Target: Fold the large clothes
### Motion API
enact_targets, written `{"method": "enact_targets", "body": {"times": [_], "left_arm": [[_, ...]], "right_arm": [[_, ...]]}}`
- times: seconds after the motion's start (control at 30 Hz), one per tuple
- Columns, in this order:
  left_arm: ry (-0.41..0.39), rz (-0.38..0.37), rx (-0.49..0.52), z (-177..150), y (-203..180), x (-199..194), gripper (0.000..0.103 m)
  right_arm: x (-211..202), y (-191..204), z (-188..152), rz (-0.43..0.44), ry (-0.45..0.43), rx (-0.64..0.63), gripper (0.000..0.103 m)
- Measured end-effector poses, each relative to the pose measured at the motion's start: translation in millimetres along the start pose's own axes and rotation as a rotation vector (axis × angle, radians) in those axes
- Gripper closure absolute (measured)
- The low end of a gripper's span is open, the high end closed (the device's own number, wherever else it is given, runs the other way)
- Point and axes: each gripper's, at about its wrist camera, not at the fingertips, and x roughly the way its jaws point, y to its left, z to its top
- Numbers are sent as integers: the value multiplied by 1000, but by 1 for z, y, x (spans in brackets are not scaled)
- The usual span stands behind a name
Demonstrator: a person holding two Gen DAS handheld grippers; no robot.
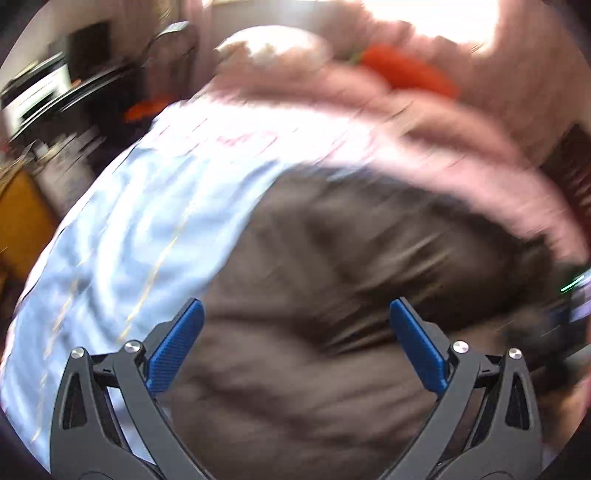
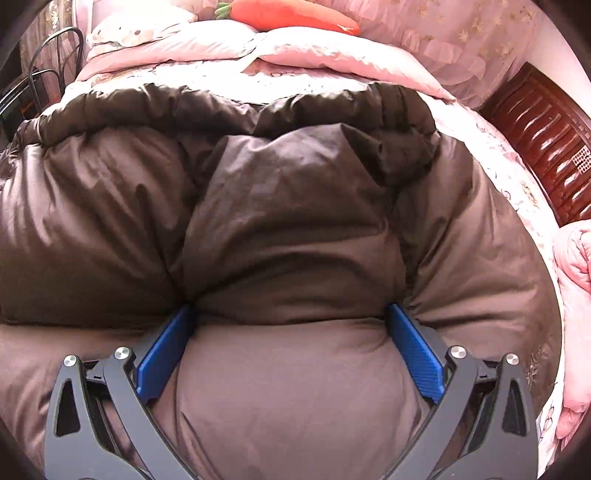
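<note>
One brown puffer jacket (image 2: 288,229) is lying spread across the bed (image 2: 513,173), covering most of it up to the pink bedding at the head edge.

Right gripper (image 2: 291,325): jaws are being held wide apart, pressed down into a padded section of the jacket; the fabric is bulging between the blue pads (image 2: 410,343) but is not being pinched.

Left gripper (image 1: 295,332): spread wide, grasping nothing, hanging above the jacket near the bed's left edge. That view is being smeared by motion blur.

Risks, as judgement:
- The slick, springy filling is likely to be squeezed out of the jaws on closing, so only a thin skin of shell may be caught.
- A fold may be sprung back open by trapped air.
- The pale blue cloth (image 1: 122,236) beside the jacket may be snagged by the left gripper.

Count: one jacket, two grippers, one blue cloth, one orange carrot plush (image 2: 295,14) at the head edge.
</note>
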Motion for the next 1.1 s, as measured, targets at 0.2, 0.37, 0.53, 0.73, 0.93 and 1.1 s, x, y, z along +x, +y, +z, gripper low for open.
{"method": "enact_targets", "body": {"times": [0.2, 0.37, 0.53, 0.73, 0.93, 1.1], "left_arm": [[111, -19, 187, 33, -85, 89, 2], [165, -68, 63, 16, -49, 133, 2], [163, -29, 99, 12, -56, 141, 2], [127, 1, 106, 1, -55, 136, 2], [112, 14, 123, -1, -58, 131, 2], [121, 14, 121, -1, -56, 132, 2]], "right_arm": [[1, -3, 3, 13, 10, 2, 1], [0, -1, 2, 19, -14, 4, 1], [-10, -2, 5, 1, -14, 16, 1], [-48, -49, 62, -32, -93, 75, 4], [44, -71, 60, -2, 84, -13, 1], [11, -81, 59, -17, 57, 31, 1]]}}
